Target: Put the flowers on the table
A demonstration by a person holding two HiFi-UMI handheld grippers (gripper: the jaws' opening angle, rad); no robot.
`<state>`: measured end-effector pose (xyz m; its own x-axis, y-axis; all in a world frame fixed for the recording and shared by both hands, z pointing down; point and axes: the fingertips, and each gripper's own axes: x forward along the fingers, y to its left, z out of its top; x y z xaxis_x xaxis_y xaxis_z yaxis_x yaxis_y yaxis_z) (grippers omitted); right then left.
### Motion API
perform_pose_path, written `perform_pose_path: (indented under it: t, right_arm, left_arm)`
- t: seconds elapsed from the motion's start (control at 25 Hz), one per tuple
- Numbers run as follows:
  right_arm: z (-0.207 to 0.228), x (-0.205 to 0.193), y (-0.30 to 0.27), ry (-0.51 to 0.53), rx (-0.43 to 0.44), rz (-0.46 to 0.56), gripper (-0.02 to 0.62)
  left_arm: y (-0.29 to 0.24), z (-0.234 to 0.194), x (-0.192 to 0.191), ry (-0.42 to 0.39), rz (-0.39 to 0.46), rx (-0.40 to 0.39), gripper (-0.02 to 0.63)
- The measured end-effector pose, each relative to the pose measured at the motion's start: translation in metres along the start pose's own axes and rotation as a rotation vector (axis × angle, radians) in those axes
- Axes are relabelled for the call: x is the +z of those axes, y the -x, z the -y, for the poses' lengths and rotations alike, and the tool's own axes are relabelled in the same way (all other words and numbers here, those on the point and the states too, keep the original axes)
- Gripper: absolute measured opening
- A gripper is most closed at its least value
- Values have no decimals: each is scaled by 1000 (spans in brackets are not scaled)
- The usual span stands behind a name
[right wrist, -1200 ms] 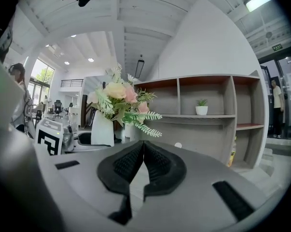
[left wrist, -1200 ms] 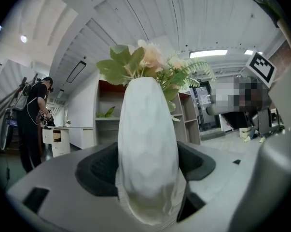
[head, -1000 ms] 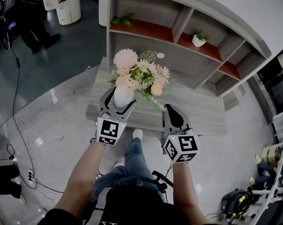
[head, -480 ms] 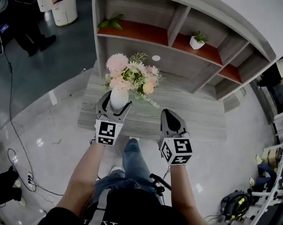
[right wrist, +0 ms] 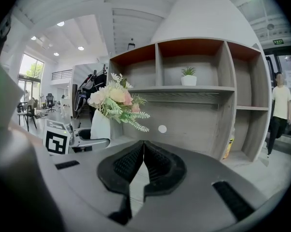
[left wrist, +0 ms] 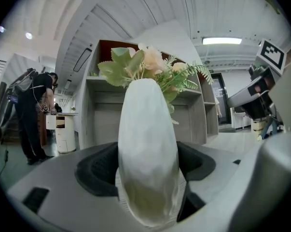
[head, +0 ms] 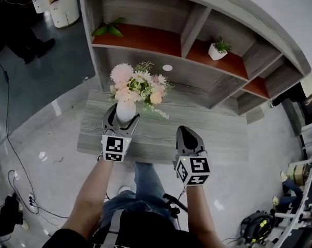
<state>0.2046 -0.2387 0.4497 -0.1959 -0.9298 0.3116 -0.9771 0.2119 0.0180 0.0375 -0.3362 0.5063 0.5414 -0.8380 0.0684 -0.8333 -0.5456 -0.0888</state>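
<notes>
Placing step: my left gripper point(head: 121, 119) pinched the flowers' point(head: 136, 84) vase point(head: 125, 109) over the tabletop's point(head: 218, 133) left end, my right gripper point(head: 186, 132) idle with fingers pressed together; next, presumably, an upright lowering.

Head view looks steeply down; both gripper views level, sharing flowers point(right wrist: 114, 98) and shelf point(right wrist: 208, 88).

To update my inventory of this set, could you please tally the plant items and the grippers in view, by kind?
Vase of flowers: 1, clamped in the left gripper
Small potted plant: 1, on the shelf unit
Leafy sprig: 1, on the same shelf unit
Grippers: 2, the left gripper and the right gripper, whose jaws are together with nothing between them
Total: 5
</notes>
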Motion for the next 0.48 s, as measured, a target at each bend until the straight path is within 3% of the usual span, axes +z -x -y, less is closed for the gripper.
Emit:
perform_pose_path:
  t: [0.48]
  right_arm:
    - [1, -22, -32, -13, 30, -61, 17]
  left_arm:
    - [-52, -2, -32, 24, -34, -4, 374]
